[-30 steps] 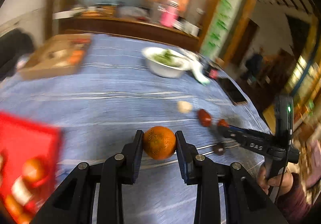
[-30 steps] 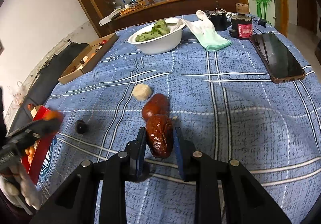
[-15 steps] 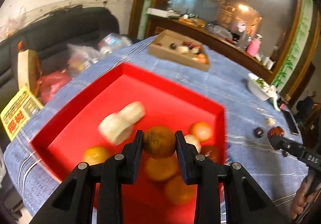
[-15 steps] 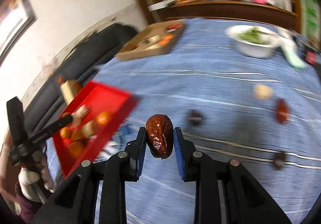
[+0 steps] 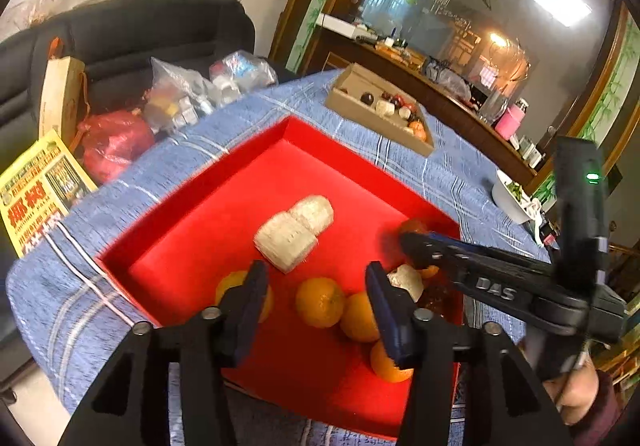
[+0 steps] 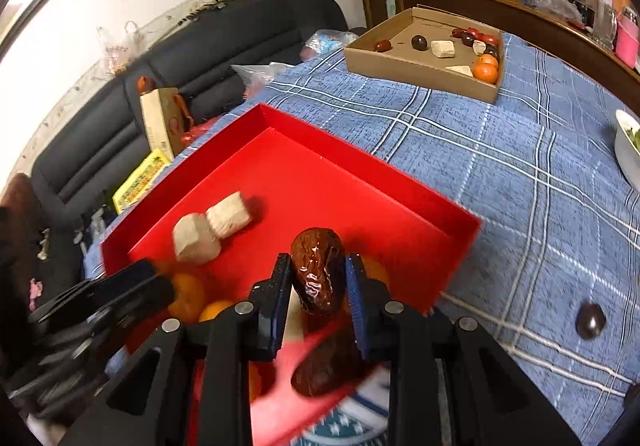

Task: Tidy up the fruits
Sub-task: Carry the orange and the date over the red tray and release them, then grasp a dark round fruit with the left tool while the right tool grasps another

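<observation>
Date (image 6: 318, 270): pinched upright between your right gripper's (image 6: 318, 288) fingers, poised over the red tray (image 6: 360, 162) for dropping; left gripper (image 5: 316, 282) fingers spread, empty, above the oranges (image 5: 320, 300).

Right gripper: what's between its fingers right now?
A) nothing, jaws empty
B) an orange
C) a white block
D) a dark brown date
D. In the right wrist view the right gripper is closed on a wrinkled dark brown date, held above the red tray; the oranges, such as this orange, lie loose in the tray below the open left gripper.
</observation>
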The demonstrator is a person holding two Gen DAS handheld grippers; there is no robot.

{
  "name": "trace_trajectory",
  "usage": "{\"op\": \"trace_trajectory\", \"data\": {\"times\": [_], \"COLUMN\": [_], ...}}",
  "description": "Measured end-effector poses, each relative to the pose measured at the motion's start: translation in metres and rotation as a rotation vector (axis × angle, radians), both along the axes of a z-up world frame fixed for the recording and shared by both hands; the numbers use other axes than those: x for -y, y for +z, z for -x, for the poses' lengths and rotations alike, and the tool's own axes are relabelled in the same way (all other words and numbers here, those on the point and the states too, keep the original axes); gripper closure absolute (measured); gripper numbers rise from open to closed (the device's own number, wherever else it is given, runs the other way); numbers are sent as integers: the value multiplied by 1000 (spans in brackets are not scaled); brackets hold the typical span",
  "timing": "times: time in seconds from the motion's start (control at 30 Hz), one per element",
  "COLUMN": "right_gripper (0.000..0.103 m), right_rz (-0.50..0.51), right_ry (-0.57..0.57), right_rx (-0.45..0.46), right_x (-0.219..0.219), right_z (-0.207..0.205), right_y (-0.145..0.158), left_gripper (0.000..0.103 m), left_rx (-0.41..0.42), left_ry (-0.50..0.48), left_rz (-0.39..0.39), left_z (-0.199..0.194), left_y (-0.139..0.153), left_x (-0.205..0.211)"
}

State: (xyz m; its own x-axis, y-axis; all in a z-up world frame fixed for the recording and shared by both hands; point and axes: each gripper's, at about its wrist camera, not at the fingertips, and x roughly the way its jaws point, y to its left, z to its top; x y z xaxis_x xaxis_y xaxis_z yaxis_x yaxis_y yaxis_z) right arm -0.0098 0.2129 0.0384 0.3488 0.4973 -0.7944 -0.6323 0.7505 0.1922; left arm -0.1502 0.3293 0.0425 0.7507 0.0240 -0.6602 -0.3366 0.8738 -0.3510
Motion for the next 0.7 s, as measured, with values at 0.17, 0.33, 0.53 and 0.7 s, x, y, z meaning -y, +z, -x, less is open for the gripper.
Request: {"op": "trace_trajectory", "data": {"times": [0.17, 0.33, 0.53, 0.7], "right_gripper": [51, 51, 50, 40], "right_rz": [-15, -33, -15, 33], "right_ry": [-17, -43, -121, -299], "right_rx": [39, 81, 163, 230], "right_x": [3, 31, 115, 226], "right_z": [6, 17, 40, 57], "right_y": [9, 29, 47, 57], "left_gripper": [40, 40, 40, 37], "left_rx": [14, 11, 34, 41], "left_ry": [11, -13, -62, -96], "left_rz": [-1, -27, -79, -84], "left_z": [4, 5, 9, 5], "left_y": [7, 14, 32, 37], "left_x": [-4, 10, 35, 57]}}
